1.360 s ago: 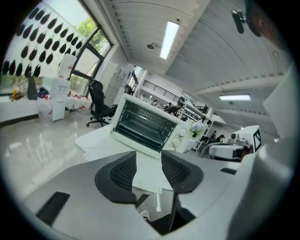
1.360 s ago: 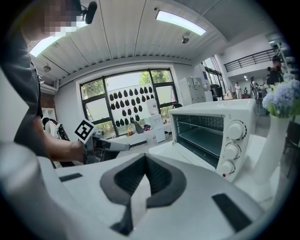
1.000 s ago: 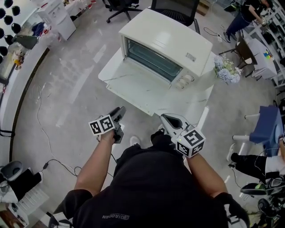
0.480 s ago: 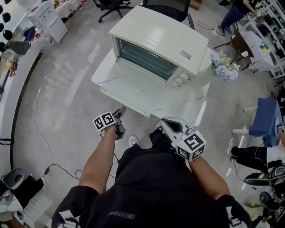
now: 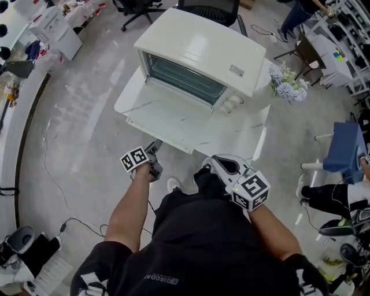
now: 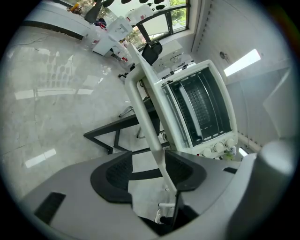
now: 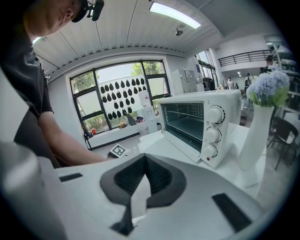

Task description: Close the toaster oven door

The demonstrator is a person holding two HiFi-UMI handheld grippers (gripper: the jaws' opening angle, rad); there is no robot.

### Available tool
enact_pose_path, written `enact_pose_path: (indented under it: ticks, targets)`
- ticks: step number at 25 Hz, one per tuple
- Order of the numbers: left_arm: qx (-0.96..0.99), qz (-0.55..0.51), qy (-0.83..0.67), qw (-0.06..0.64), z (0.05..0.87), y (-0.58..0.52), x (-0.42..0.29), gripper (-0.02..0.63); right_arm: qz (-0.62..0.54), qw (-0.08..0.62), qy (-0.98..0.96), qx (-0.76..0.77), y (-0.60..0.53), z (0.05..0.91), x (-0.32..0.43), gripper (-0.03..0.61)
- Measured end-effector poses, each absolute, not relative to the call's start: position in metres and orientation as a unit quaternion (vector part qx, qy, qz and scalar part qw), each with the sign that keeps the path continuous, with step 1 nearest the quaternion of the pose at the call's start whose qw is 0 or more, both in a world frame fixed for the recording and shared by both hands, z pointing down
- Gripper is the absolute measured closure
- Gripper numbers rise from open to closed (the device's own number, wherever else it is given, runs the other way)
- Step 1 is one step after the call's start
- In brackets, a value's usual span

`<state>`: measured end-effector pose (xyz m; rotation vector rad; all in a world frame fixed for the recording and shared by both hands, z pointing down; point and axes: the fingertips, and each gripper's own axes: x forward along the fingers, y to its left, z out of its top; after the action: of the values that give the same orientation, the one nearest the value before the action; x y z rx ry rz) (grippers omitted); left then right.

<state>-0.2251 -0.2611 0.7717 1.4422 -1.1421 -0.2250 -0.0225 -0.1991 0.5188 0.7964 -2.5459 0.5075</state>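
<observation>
Below the bench (image 5: 254, 130) edge, left tongs (image 5: 156, 147), jaws just opened wide and empty, seemingly frame the handle (image 6: 143, 117) of the toaster oven (image 5: 202, 43) door (image 5: 167, 113), which lies flat open. Right tongs (image 5: 209, 164) are clenched on nothing. Best hook the handle from beneath, then swing upward smoothly.

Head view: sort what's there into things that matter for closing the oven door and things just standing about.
For the job:
toaster oven
its door, dropped open flat
left gripper, jaws just opened toward the door's edge, gripping nothing
right gripper, shut, empty
table under the oven

Just standing about:
vase of flowers
office chair
blue chair
</observation>
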Motion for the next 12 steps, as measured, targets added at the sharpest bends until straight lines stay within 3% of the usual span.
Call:
enact_pose_path:
  ticks: [5, 12]
  targets:
    - [0.630, -0.132, -0.478, 0.597, 0.768, -0.267, -0.223, 0.440, 0.175, 0.220, -0.917, 0.283, -0.198, 0.518, -0.021, 0.577]
    - [0.653, -0.197, -0.446, 0.579, 0.741, -0.286, -0.220, 0.443, 0.162, 0.235, -0.917, 0.280, -0.194, 0.518, -0.018, 0.577]
